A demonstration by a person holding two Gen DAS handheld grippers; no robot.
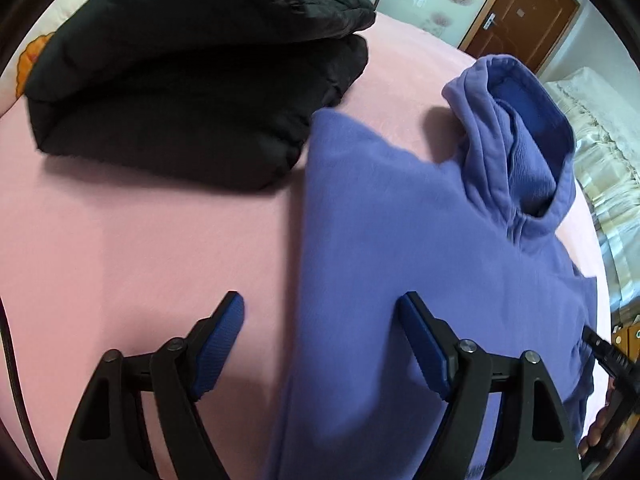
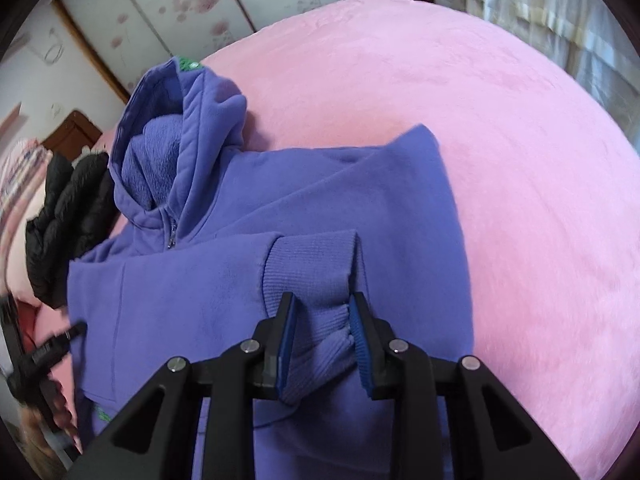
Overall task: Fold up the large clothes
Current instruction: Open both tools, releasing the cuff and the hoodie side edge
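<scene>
A purple zip hoodie lies flat on the pink bed cover, hood toward the far side. My left gripper hangs open over the hoodie's left edge, one finger above the cover, the other above the cloth, nothing between the pads. In the right wrist view one sleeve is folded across the hoodie. Its ribbed cuff is bunched between the pads of my right gripper, which touch it on both sides.
A folded black puffer jacket lies on the bed just left of the hoodie, touching its shoulder. Wide bare pink cover stretches to the hoodie's right. Wardrobe doors and a wooden door stand beyond the bed.
</scene>
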